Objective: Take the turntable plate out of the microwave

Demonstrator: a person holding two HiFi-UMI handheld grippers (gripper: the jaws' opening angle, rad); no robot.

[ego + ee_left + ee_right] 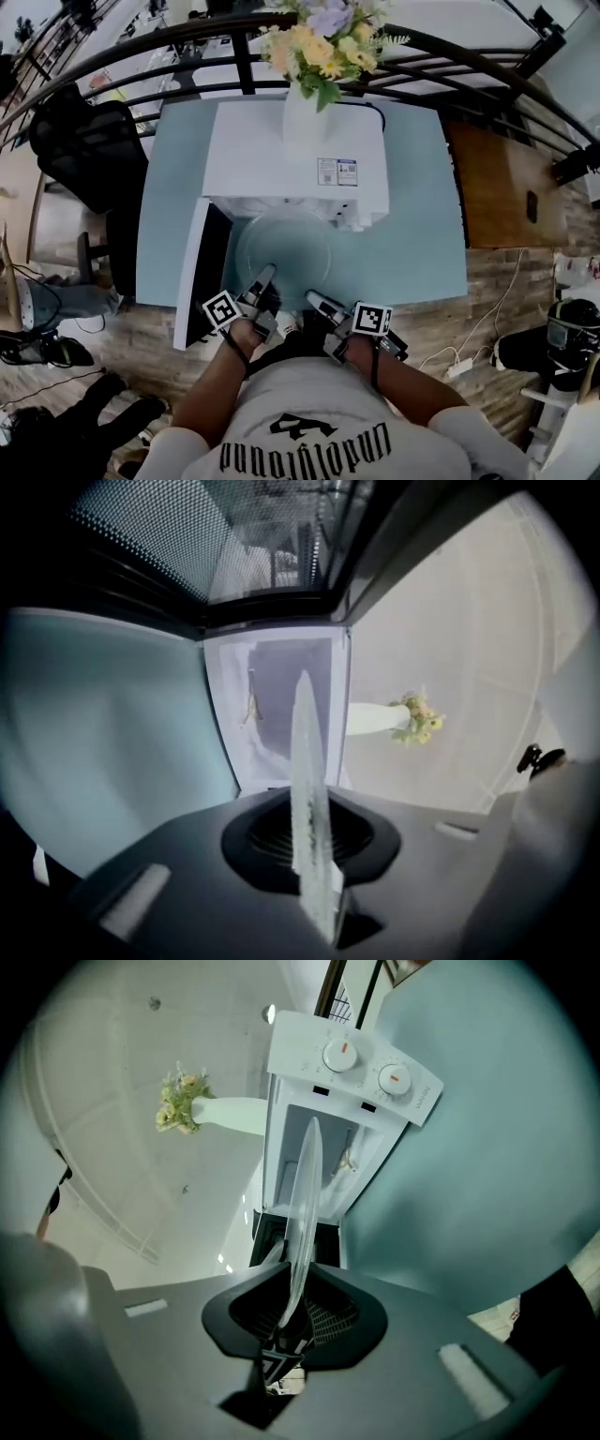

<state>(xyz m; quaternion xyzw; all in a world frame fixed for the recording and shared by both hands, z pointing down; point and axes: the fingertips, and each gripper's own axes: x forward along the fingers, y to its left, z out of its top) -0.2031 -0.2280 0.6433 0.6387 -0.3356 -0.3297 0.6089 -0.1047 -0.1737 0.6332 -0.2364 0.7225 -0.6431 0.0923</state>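
Note:
The clear glass turntable plate [282, 251] hangs level over the pale blue table, just in front of the white microwave [298, 159], whose door [199, 272] stands open at the left. My left gripper [263, 278] is shut on the plate's near-left rim; my right gripper [313, 299] is shut on its near-right rim. In the left gripper view the plate [307, 789] shows edge-on between the jaws, with the microwave's open cavity [281, 705] beyond. In the right gripper view the plate's rim [304, 1218] also stands edge-on in the jaws, before the microwave's control panel [361, 1063].
A white vase of yellow flowers [314, 66] stands on top of the microwave. The pale blue table [412, 225] ends close to the person's body. A black office chair [89, 141] is at the left, a wooden desk [506, 187] at the right, a curved railing behind.

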